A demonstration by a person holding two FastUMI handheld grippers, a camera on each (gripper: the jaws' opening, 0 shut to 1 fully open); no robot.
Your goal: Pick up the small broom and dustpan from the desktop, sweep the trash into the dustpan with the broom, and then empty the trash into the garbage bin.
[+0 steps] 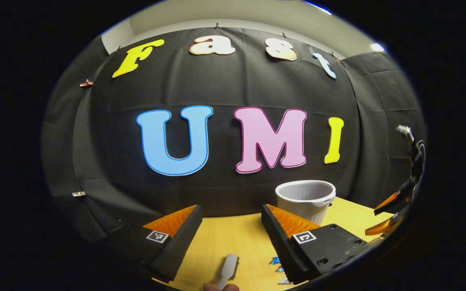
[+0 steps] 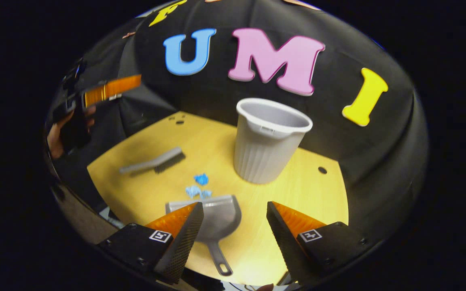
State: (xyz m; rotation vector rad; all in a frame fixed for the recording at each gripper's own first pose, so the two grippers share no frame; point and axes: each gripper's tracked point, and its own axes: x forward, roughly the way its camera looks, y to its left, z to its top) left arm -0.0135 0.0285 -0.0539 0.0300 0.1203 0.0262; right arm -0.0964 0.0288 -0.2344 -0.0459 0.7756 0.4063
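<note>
Two claws hover wide open and empty above a yellow desk [image 2: 297, 178] that carries one grey broom, one grey dustpan, one pale garbage bin and a small cluster of blue trash scraps.

From the right gripper view, the right claw [image 2: 235, 218] frames the dustpan [image 2: 221, 216] between its spread fingers, the pan's handle pointing back toward the claw and its left corner hidden behind the left finger. Three or so blue scraps [image 2: 198, 186] lie just beyond the pan's mouth; their exact count is hard to make out. The garbage bin [image 2: 267, 141] stands upright ahead and slightly right of the claw, apart from the pan. The broom [image 2: 154, 161] lies flat far to the claw's left, well apart from the scraps, near the desk's left edge. Beyond it the left claw and the hand [image 2: 59, 137] holding it hang off the desk's corner, partly lost in the dark rim.

From the left gripper view, the left claw [image 1: 231, 220] holds nothing, with bare desk between its fingers. The broom's handle end [image 1: 228, 268] shows low between them, cut off at the bottom. A few blue scraps [image 1: 275, 262] peek out beside the right finger, and the bin [image 1: 306, 198] rises just behind that finger. The right claw [image 1: 390, 214] appears at the far right edge, blurred.
</note>
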